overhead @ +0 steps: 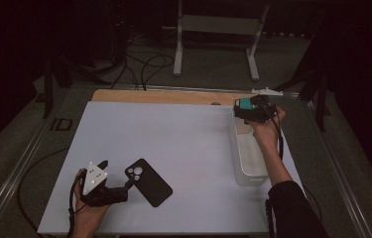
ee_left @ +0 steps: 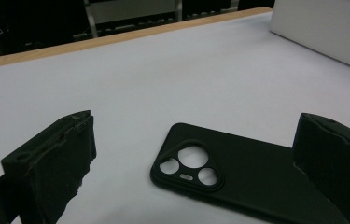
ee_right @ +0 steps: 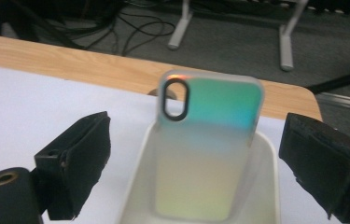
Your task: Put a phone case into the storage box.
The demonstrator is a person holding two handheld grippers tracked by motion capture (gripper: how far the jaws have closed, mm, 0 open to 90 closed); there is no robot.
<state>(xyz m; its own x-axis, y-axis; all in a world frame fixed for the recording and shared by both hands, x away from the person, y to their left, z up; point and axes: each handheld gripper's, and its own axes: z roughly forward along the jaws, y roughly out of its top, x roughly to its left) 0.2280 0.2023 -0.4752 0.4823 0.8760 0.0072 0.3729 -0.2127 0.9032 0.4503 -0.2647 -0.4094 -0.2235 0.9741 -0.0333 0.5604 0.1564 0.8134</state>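
Left gripper view: black phone case [ee_left: 238,179] between open tool [ee_left: 200,163] jaws.

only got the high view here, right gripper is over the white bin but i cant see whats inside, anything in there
Observer: Yes. In the right gripper view an iridescent phone case stands tilted in the white bin, camera cutout up.
Operator: are the jaws on it
Observer: No. The right gripper is open, one jaw to each side of the case, neither touching.
Operator: and the left one, has it got the black case
Observer: No. In the left gripper view the left gripper is open; the black phone case lies flat between its jaws, triple camera cutout showing.
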